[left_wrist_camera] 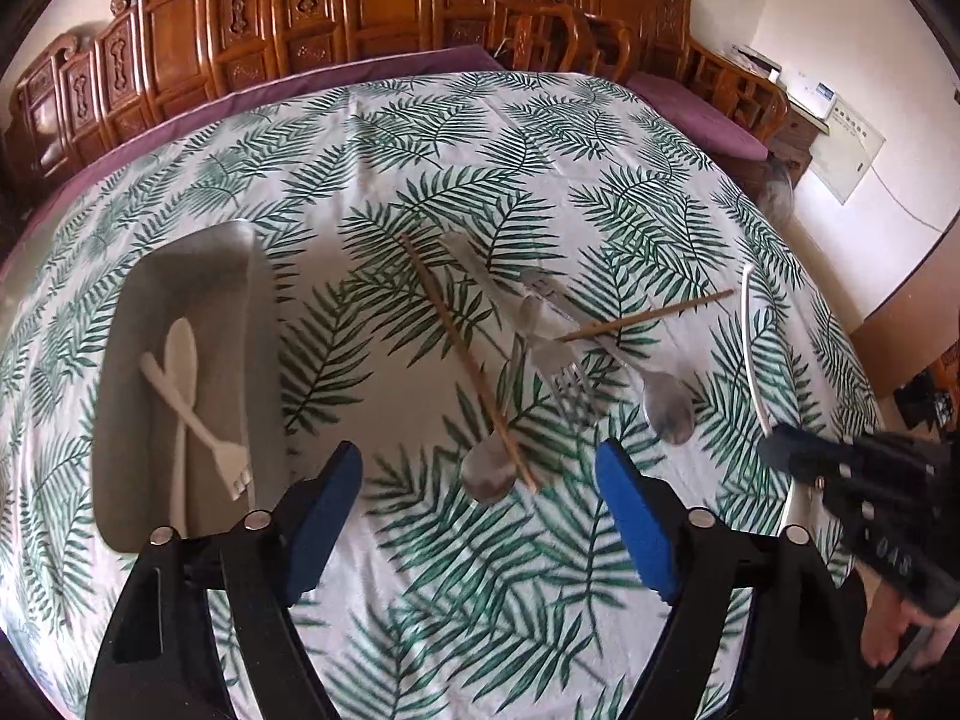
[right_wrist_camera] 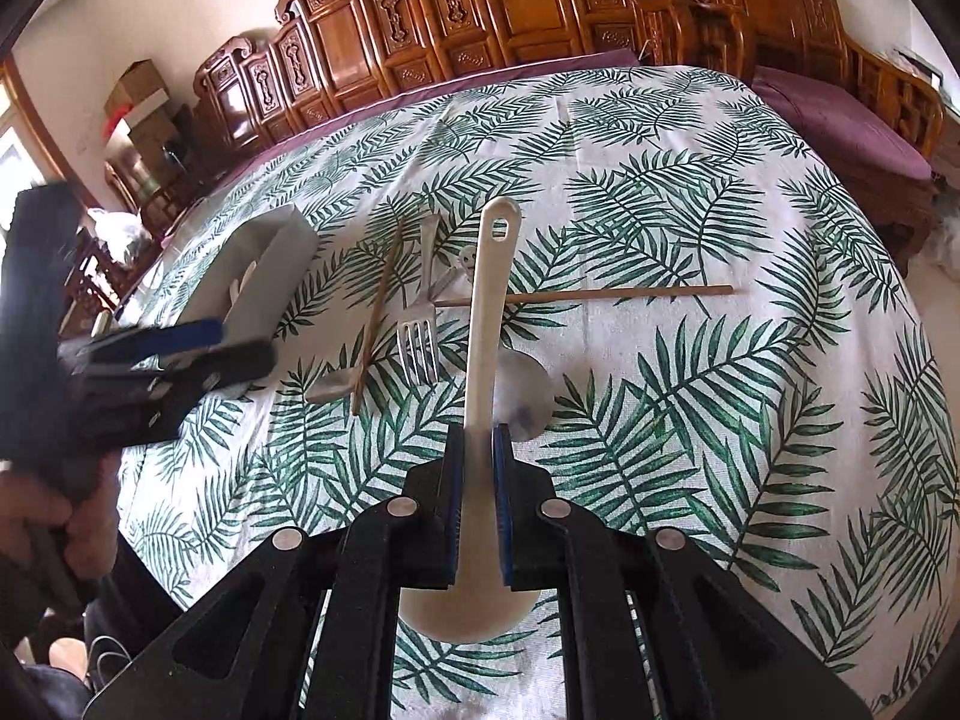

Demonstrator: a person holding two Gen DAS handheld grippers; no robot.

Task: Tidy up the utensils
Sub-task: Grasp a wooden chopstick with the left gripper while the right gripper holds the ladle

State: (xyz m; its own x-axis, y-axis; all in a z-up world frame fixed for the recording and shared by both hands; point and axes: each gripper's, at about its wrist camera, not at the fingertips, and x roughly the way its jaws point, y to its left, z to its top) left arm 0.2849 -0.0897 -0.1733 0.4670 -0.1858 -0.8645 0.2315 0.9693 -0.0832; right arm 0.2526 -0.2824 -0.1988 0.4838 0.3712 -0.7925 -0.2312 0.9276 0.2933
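Gripping a white ladle by its handle, the right gripper hangs above the bench; the left gripper gapes, nothing between its pads, near a metal spoon.

Carved wooden chairs, purple cushion, cardboard boxes.

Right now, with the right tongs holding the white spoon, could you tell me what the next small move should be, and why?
Probably carry the white spoon, clamped in the right tongs, left toward the grey tray and release it there. The tray already holds a white spoon and fork, while the metal fork, the metal spoons and the chopsticks lie loose on the cloth. The left tongs are open and empty.
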